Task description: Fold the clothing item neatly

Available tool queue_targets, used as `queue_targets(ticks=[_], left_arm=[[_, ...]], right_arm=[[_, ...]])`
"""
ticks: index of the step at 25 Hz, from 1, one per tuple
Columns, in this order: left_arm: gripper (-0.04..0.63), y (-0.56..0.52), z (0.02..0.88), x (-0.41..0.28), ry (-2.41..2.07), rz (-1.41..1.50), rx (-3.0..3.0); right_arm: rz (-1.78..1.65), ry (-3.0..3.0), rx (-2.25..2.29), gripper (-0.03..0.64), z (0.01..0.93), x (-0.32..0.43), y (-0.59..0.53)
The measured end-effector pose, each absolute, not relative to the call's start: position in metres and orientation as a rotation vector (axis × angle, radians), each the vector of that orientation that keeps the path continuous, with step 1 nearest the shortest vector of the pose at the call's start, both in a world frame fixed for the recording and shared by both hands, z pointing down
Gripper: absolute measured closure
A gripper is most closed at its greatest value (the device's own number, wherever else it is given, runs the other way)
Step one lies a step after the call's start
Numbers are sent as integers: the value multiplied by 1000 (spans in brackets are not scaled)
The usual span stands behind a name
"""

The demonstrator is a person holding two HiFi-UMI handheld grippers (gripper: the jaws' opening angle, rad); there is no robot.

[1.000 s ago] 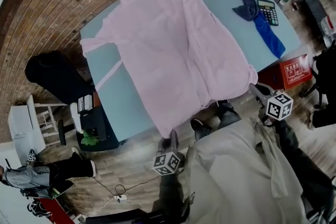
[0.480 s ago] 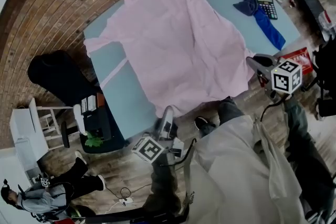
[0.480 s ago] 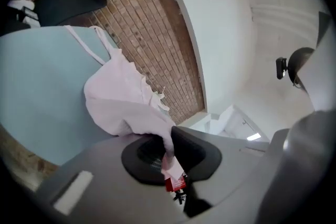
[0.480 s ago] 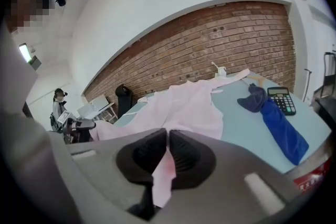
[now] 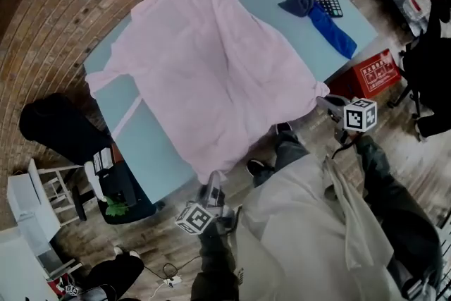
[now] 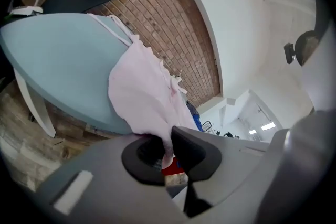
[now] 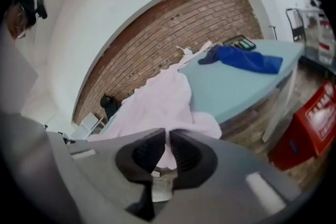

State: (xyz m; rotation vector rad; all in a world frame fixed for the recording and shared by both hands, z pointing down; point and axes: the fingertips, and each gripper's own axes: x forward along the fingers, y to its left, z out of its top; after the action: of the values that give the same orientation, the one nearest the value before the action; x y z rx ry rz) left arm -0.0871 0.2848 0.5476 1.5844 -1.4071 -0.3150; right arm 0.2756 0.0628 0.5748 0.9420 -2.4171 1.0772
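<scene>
Clamping hem corners: left tongs [image 5: 213, 181], right tongs [image 5: 325, 101]; pink garment [image 5: 211, 74] long axis runs away across table [image 5: 151, 144].

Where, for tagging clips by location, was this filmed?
Likely an office or lab workroom: a red brick wall and a pale blue table holding a black desk calculator.

Brick wall [image 5: 49, 17] — wooden floor [image 5: 149, 240]

Soft matt pink cloth garment [image 5: 211, 74], smooth matt table [image 5: 151, 144], rough brick wall [image 5: 70, 3]
</scene>
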Motion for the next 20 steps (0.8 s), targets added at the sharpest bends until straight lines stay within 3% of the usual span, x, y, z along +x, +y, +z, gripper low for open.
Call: queue_targets(ticks=[2, 4, 7, 12, 13, 14, 16, 17, 20], left_arm=[[565, 287, 559, -91, -1434, -327, 1546], [563, 289, 568, -94, -1464, -322, 1518], [563, 290, 581, -96, -1495, -291, 1494], [555, 294, 604, -98, -1569, -230, 1486], [530, 295, 609, -98, -1580, -228, 1482], [462, 296, 615, -99, -1593, -235, 1476], [251, 299, 621, -101, -1627, -274, 1470], [193, 299, 623, -102, -1646, -293, 1471], [147, 291, 632, -99, -1680, -310, 1493]], right_arm=[[1169, -2417, 974, 563, 609, 282, 72], [1230, -2430, 993, 493, 632, 283, 79], [1299, -2477, 1053, 318, 645, 290, 72], [1369, -2633, 1185, 228, 637, 316, 41], [1355, -2641, 1164, 227, 639, 315, 37], [1320, -2649, 1136, 227, 641, 312, 36], [1239, -2682, 1081, 227, 643, 304, 33], [1216, -2704, 1050, 227, 644, 300, 31], [1200, -2767, 911, 227, 644, 285, 24]])
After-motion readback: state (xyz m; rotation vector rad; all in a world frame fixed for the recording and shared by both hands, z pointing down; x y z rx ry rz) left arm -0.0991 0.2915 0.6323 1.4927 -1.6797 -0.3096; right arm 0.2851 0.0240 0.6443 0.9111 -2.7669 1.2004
